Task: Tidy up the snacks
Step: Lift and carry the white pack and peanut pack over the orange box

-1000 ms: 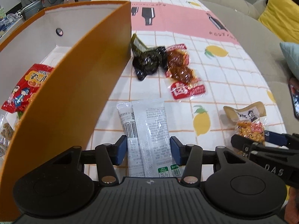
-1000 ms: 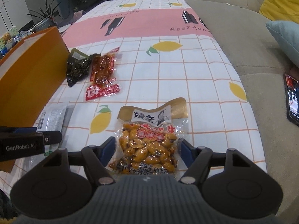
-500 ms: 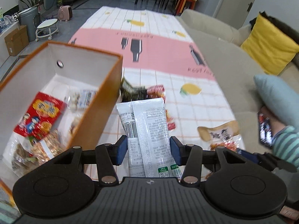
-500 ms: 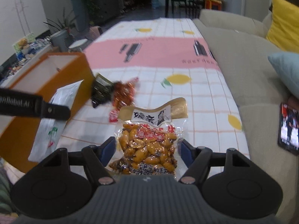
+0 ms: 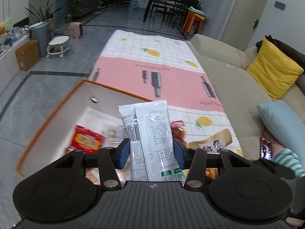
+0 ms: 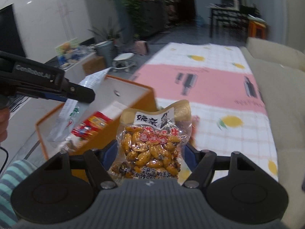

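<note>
My left gripper [image 5: 150,155] is shut on a white snack packet [image 5: 150,133] and holds it in the air above the orange box [image 5: 47,118]. The box holds a red snack bag [image 5: 86,140] and other packets. My right gripper [image 6: 150,153] is shut on a clear bag of yellow beans [image 6: 152,143], raised beside the orange box [image 6: 133,95]. The left gripper's arm [image 6: 43,87] with the white packet [image 6: 76,110] shows over the box in the right wrist view. A red snack [image 5: 177,128] lies on the cloth, partly hidden.
A checked tablecloth with a pink band [image 5: 171,78] covers the long table. A beige sofa [image 5: 238,84] with a yellow cushion [image 5: 274,72] and a blue cushion [image 5: 282,122] runs along the right. A phone [image 5: 265,149] lies on the sofa.
Both grippers have risen well above the table with their packets and swung left. The left gripper's packet now hangs over the orange box; the right gripper's bean bag has come beside it.
</note>
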Available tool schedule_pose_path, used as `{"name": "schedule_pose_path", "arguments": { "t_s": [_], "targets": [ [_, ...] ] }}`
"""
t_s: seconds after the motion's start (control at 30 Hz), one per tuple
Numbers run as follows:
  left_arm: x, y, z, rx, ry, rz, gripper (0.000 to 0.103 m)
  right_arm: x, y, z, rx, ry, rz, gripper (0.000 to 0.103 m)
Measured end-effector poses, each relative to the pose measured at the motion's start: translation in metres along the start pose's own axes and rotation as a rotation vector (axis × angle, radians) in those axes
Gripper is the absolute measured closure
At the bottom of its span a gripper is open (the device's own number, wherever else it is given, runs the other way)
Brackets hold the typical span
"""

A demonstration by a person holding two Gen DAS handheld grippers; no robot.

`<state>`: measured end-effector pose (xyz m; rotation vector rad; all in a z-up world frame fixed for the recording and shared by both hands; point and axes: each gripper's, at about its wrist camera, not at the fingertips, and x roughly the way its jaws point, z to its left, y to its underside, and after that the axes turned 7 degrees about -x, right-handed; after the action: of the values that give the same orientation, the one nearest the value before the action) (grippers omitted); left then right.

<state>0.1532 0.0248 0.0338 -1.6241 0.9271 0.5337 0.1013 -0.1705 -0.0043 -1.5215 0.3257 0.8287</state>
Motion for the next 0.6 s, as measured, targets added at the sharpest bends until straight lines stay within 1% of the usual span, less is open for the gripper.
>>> {"name": "schedule_pose_path", "arguments": {
  "t_s": [0.17, 0.33, 0.47, 0.6],
  "targets": [
    [-0.003, -0.015, 0.028, 0.014, -0.066, 0.004, 0.048, 0.012, -0.032, 0.032, -0.119, -0.069, -0.029, 0.034],
    [0.011, -0.027, 0.062, -0.017, -0.115, 0.049, 0.048, 0.036, -0.059, 0.065, -0.245, -0.11, -0.022, 0.034],
    [0.028, -0.032, 0.084, -0.023, -0.148, 0.096, 0.048, 0.059, -0.073, 0.086, -0.344, -0.113, 0.005, 0.034],
    [0.049, -0.03, 0.097, 0.0, -0.192, 0.161, 0.048, 0.086, -0.079, 0.103, -0.468, -0.1, 0.038, 0.034]
  ]
}}
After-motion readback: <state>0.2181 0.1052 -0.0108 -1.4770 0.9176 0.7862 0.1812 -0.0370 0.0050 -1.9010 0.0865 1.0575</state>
